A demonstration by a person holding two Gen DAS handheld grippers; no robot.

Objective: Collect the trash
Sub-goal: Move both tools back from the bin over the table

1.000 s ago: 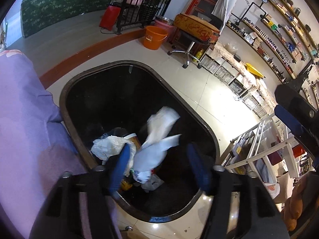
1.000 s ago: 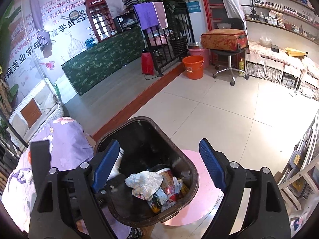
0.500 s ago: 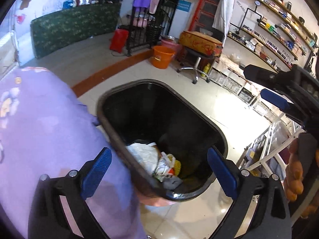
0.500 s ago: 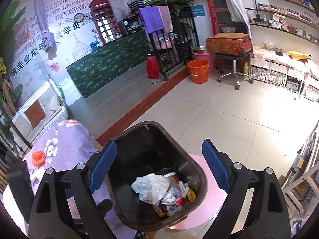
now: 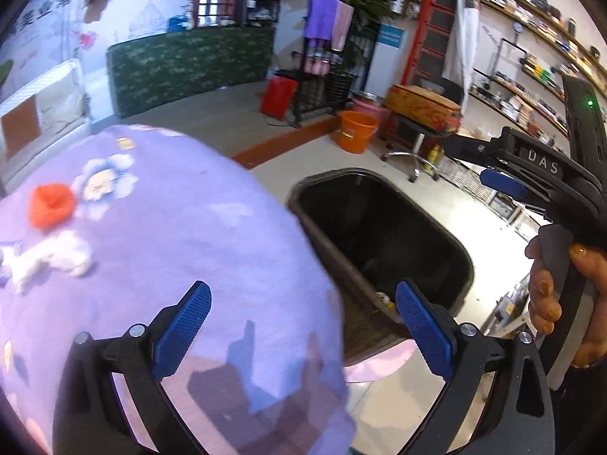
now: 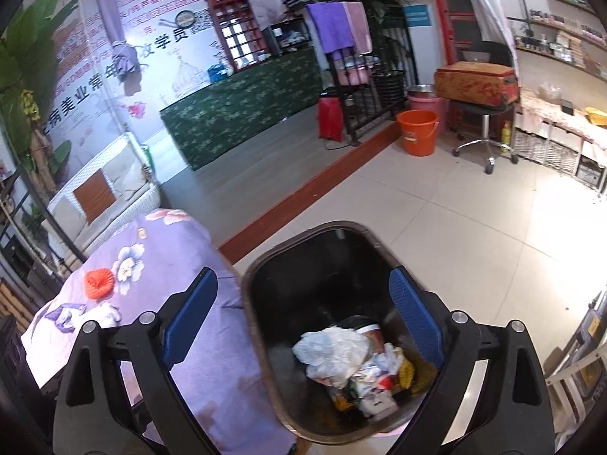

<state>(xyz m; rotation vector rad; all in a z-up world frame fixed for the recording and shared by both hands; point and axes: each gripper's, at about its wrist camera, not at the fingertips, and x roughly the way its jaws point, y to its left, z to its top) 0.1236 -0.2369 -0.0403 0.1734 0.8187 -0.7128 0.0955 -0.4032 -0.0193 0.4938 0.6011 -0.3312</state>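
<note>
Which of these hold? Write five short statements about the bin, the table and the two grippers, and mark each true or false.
1. The black bin holds crumpled trash. True.
2. The left gripper grips a paper wad. False: nothing is between its open jaws.
3. An orange ball lies on the purple floral cloth. True.
4. The orange bucket stands on the table. False: it stands on the floor.
5. The right gripper is clamped on the bin's rim. False: its jaws are opening, touching nothing.

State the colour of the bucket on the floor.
Orange. The bucket shows best in the right wrist view.
</note>
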